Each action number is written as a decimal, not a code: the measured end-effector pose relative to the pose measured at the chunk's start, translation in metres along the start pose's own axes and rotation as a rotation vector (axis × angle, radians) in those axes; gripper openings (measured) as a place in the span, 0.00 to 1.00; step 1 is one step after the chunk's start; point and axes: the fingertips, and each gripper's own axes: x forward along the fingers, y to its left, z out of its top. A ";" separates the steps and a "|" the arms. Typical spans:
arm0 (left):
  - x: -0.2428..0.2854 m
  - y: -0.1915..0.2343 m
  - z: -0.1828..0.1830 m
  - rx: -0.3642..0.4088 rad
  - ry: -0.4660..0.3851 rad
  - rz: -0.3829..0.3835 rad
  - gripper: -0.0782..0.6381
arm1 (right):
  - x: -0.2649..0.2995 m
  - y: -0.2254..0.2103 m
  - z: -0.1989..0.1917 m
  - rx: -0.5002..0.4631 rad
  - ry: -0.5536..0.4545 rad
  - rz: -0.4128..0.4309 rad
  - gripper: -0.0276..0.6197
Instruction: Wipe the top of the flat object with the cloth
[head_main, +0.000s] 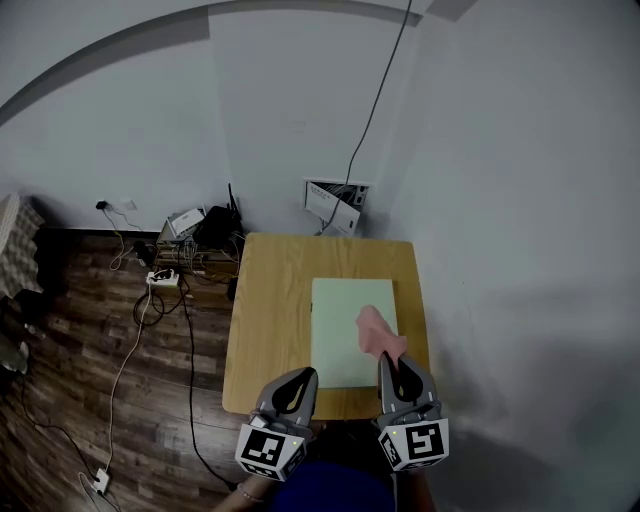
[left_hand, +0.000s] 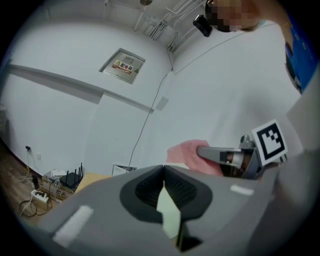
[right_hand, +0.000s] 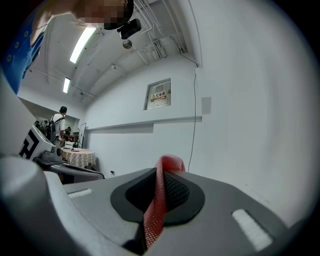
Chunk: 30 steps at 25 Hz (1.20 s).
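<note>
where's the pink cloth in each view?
Head view: pink cloth lower right of centre, on the pale green board, at the tip of the right gripper.
Left gripper view: right of centre, held by the right gripper.
Right gripper view: bottom centre, pinched between the jaws.
Shared landmark: black cable up the white wall.

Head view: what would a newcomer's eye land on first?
The pink cloth, pinched in the right hand-held gripper and held over the pale green board. That board lies on the right half of the wooden table, which stands against white walls.
</note>
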 end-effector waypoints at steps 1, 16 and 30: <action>0.008 0.000 0.002 0.007 -0.006 0.004 0.11 | 0.005 -0.006 0.001 0.002 -0.004 0.006 0.07; 0.105 -0.009 0.003 0.052 0.029 0.091 0.11 | 0.064 -0.086 0.007 -0.018 -0.024 0.114 0.07; 0.122 0.042 -0.027 0.066 0.139 0.098 0.11 | 0.104 -0.084 -0.009 -0.001 0.015 0.087 0.07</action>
